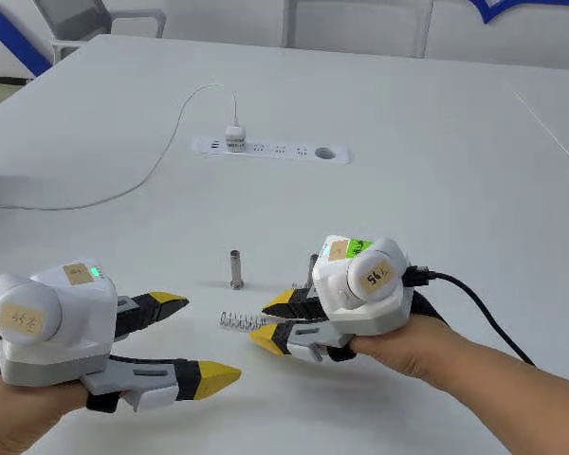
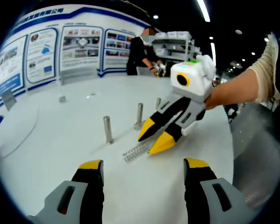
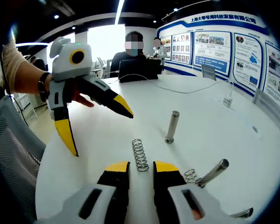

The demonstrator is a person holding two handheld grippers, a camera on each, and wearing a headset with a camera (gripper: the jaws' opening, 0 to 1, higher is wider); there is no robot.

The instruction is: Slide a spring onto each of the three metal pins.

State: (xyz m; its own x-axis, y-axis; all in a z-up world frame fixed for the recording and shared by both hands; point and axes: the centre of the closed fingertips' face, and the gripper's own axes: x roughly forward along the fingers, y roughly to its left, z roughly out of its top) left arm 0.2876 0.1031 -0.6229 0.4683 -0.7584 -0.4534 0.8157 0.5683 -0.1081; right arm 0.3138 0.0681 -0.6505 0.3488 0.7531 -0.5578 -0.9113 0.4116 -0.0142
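One loose spring (image 3: 140, 155) lies on the worktop (image 1: 408, 142) just before the right hand-held gripper (image 3: 141, 167), its jaws parted and empty, the left hand-held gripper (image 2: 143, 163) released too; pickup looks next, then threading the bare pin (image 3: 171, 125).

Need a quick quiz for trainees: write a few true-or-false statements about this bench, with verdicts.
1. The left gripper has its jaws open and holds nothing. True.
2. The spring sits on the upright pin. False: it lies flat on the table, at the tips of the right gripper; that pin is bare.
3. The right gripper's jaws stand a little apart. True.
4. The power strip has nothing plugged in. False: a white charger is plugged into it.
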